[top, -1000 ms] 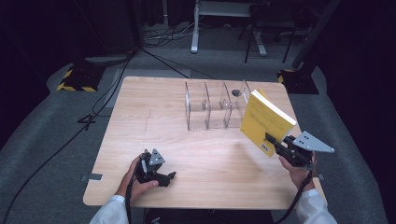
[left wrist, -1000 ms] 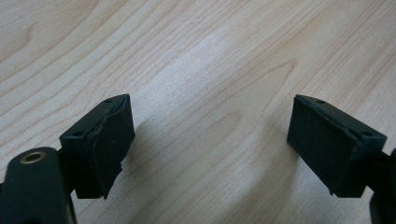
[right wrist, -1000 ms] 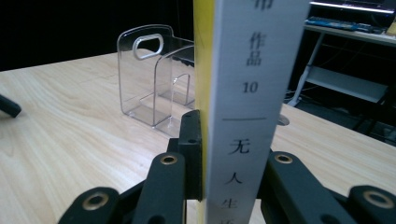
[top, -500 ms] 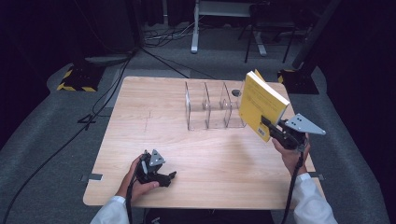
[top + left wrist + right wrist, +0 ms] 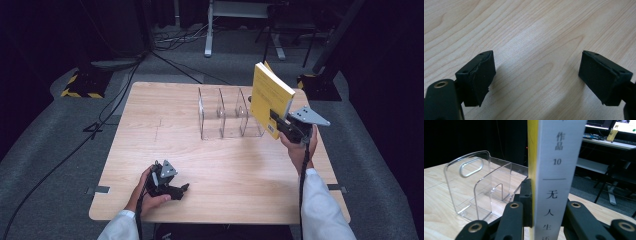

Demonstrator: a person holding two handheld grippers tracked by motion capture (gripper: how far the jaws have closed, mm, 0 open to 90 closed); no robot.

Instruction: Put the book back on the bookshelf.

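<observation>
Currently, thick yellow-covered paperback book [image 5: 269, 97] with white spine, upright, pinched by my right gripper [image 5: 284, 126], carried higher and nearer the clear acrylic divider rack [image 5: 222, 116] than a second ago, my left gripper [image 5: 175, 189] spread wide, resting on the pale wooden table [image 5: 240, 175].

A light wooden table [image 5: 220, 165] with rounded corners is set on a grey carpeted floor [image 5: 45, 165]. Black cables [image 5: 107, 107] are laid across the floor at the left, and a black-and-yellow striped base [image 5: 82, 82] is seen beyond the table's far left corner. A white metal desk frame [image 5: 240, 15] is placed in the dark background.
</observation>
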